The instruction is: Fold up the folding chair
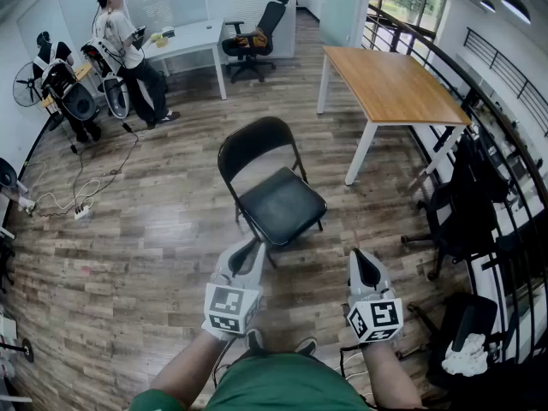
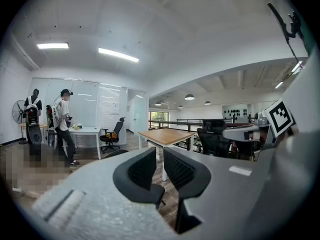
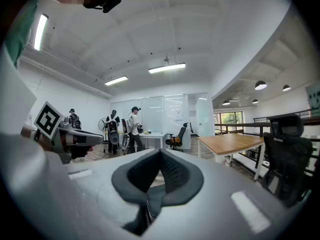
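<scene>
Unfolded folding chair just beyond left gripper and right gripper, untouched, fingers of both closed, empty

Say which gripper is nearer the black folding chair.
Left. The left gripper is just short of the black folding chair, at the seat's front edge; the right gripper is farther, off its right side.

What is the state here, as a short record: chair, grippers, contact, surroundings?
chair: folding chair, unfolded, upright on the wood floor
left gripper: shut, empty, short of the chair
right gripper: shut, empty, short of the chair
contact: none
surroundings: wooden table beyond the chair to the right; person by a white desk, far left
</scene>
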`<state>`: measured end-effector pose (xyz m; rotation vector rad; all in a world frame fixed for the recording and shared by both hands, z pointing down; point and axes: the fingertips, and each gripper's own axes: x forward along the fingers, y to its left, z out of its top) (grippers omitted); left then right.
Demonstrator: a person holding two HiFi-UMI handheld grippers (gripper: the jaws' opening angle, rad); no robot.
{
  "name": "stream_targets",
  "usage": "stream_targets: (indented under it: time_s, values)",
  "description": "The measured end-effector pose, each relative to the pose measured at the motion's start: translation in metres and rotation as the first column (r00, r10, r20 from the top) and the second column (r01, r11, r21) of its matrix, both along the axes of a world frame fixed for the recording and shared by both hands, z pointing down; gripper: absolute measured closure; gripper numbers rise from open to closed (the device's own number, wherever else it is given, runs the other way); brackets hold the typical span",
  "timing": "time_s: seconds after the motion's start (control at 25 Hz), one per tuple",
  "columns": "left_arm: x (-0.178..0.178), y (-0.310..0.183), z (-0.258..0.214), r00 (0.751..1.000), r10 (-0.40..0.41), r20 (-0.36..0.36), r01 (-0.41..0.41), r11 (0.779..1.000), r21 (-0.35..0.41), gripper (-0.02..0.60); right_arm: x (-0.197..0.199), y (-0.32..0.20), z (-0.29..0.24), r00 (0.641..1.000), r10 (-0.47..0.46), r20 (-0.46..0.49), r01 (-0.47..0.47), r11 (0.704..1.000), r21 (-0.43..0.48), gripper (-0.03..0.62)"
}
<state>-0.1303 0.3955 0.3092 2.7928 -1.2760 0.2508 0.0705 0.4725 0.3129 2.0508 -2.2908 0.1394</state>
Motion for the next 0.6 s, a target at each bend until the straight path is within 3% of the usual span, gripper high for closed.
stream_targets:
  time_s: [0.32, 0.6]
  values:
    - [0.026, 0.008, 0.013, 1.000, 0.009, 0.001, -0.009, 1.000, 0.003, 0.528, 0.028, 0.007, 0.005, 1.000, -0.005, 0.018, 0.005, 1.000, 0.002, 0.591]
    - [0.034, 0.020, 0.040, 0.998, -0.049, 0.043, 0.051, 0.998, -0.048, 0.528, 0.055, 0.017, 0.030, 0.998, -0.048, 0.051, 0.049, 0.999, -0.022, 0.591]
